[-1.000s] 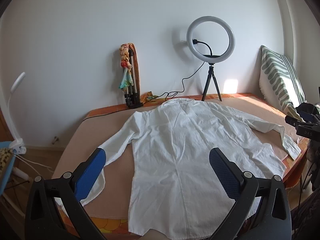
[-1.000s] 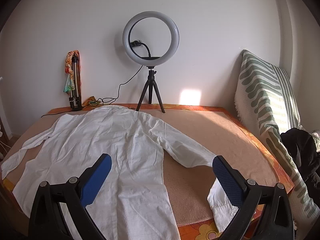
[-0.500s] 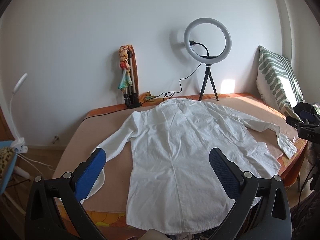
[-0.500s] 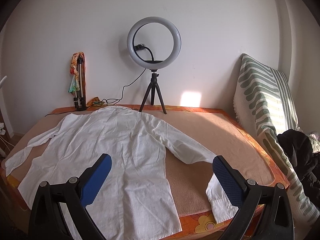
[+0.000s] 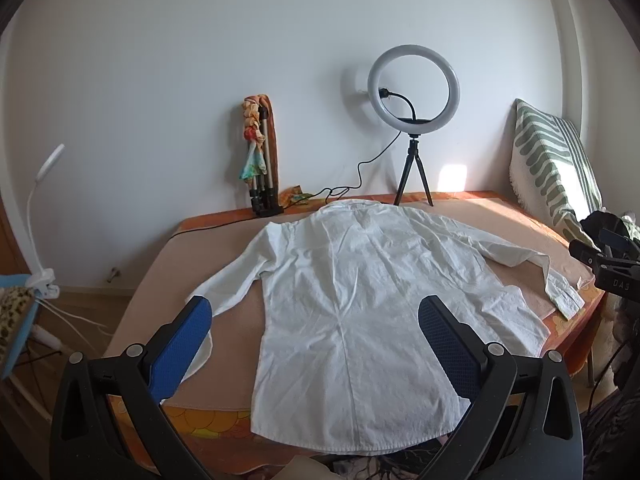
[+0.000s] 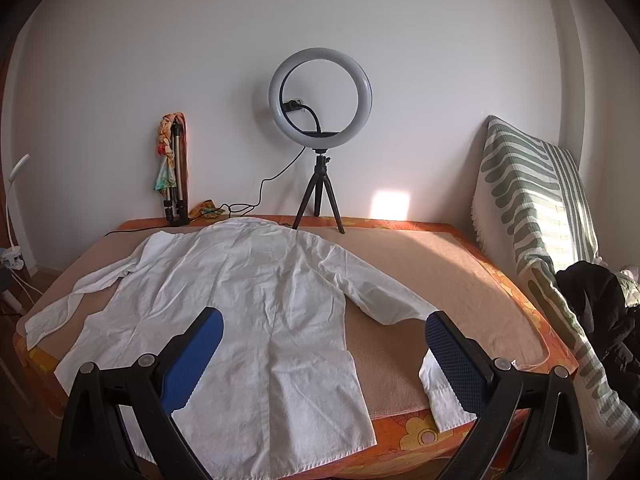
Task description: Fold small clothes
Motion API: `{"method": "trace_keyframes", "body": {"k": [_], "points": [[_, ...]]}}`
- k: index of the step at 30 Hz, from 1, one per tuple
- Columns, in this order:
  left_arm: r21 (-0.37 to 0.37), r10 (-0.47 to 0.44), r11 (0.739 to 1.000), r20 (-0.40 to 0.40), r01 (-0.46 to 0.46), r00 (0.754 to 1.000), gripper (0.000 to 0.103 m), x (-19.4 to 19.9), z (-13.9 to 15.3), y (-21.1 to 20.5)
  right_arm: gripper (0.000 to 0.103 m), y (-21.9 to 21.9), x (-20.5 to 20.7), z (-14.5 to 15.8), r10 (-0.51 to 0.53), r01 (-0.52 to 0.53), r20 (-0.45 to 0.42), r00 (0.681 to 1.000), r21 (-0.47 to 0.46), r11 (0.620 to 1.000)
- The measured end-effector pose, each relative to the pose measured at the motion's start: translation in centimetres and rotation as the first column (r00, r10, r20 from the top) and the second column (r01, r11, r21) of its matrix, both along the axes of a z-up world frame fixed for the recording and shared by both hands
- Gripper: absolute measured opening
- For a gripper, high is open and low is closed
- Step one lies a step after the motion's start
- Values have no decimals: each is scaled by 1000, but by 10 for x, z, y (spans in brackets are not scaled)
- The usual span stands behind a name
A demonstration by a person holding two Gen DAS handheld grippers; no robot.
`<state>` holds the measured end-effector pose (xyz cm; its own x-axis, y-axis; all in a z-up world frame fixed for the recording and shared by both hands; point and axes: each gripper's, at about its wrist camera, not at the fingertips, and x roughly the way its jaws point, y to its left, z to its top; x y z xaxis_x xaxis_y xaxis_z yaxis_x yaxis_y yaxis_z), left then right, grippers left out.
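Observation:
A white long-sleeved shirt [image 5: 352, 292] lies flat, back side up, on a bed, collar toward the wall and hem at the near edge. Both sleeves spread outward; the right cuff [image 6: 444, 396] hangs near the bed's front edge. My left gripper [image 5: 314, 344] is open above the hem, holding nothing. My right gripper [image 6: 324, 356] is open too, hovering over the shirt's right half [image 6: 248, 292] and the right sleeve. Part of the right gripper [image 5: 600, 268] shows at the right edge of the left wrist view.
A ring light on a tripod [image 6: 320, 140] and a folded tripod with a scarf [image 6: 174, 172] stand by the wall. A striped cushion [image 6: 532, 208] and dark clothing [image 6: 596, 308] lie at the right. A clip lamp [image 5: 40, 216] stands left of the bed [image 6: 440, 280].
Both grippers have pulled back and risen away from the shirt, so more of the bed and the hem shows. The shirt itself has not moved.

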<state>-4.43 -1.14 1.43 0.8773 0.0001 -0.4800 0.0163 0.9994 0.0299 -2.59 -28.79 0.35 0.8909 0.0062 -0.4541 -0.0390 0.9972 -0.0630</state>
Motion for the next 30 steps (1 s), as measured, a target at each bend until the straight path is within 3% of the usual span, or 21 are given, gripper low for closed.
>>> {"method": "trace_keyframes", "body": {"k": [30], "points": [[-3, -4, 1000, 35, 5, 999, 103, -16, 11, -4, 102, 12, -17, 7, 32, -31, 34, 999, -2, 1000]]}}
